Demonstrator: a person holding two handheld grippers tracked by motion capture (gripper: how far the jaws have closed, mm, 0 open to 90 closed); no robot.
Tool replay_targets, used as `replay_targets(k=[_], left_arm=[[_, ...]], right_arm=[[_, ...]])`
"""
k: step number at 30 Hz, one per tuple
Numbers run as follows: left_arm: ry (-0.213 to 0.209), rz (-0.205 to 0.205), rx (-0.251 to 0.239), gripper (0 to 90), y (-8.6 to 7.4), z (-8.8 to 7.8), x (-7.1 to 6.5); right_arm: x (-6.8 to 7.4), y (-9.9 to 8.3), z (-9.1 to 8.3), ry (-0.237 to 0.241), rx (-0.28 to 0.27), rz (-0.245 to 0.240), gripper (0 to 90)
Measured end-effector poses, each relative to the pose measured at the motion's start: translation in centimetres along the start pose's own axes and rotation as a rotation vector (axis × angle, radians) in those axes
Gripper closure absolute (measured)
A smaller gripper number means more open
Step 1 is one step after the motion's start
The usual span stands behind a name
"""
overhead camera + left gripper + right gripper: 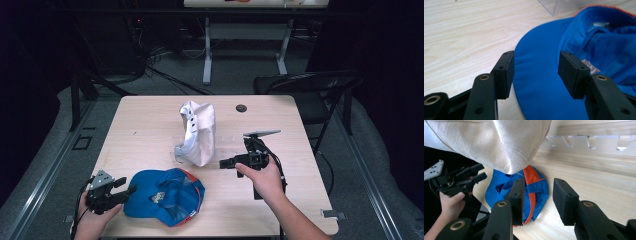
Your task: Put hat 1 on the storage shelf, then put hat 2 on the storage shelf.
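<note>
- Nearest us, at lower left, our left gripper (121, 190) gaped beside the blue cap (165, 196).
- Our right gripper (226, 163), centre-right, stood open, empty, near the white cloth bag (197, 132).
- Pale wood table (145, 125); dark room, folding chair (310, 87) upper right.

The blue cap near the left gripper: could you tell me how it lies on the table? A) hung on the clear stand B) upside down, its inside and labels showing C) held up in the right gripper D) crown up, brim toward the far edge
B: the blue cap lies open side up on the table, its inner lining and labels visible, just beside the open left gripper.
</note>
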State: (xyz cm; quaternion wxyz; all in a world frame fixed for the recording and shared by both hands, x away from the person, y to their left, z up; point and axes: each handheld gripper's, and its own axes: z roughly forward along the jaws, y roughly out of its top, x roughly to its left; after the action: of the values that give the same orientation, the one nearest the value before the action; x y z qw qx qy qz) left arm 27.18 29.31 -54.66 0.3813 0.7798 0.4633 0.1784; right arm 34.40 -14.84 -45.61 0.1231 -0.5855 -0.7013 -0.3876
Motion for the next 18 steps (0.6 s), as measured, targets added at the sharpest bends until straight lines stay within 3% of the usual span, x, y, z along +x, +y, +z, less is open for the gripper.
replay_targets(k=[6, 11, 12, 18], left_arm=[[0.016, -0.014, 0.041, 48.0, -0.4, 0.2, -0.1], [0.030, -0.030, 0.053, 46.7, -0.7, 0.8, 0.4], [0.035, -0.036, 0.076, 45.4, -0.8, 1.1, 0.8], [0.025, -0.047, 0.097, 44.3, -1.1, 1.5, 1.0]], right_arm=[[-0.6, -1.2, 0.0, -0.020, -0.035, -0.036, 62.3], [-1.6, -2.1, 0.5, -0.031, -0.032, -0.013, 62.3], [-1.7, -2.2, 0.6, -0.031, -0.033, -0.010, 62.3], [-2.5, -3.3, 1.2, -0.040, -0.025, -0.006, 62.2]])
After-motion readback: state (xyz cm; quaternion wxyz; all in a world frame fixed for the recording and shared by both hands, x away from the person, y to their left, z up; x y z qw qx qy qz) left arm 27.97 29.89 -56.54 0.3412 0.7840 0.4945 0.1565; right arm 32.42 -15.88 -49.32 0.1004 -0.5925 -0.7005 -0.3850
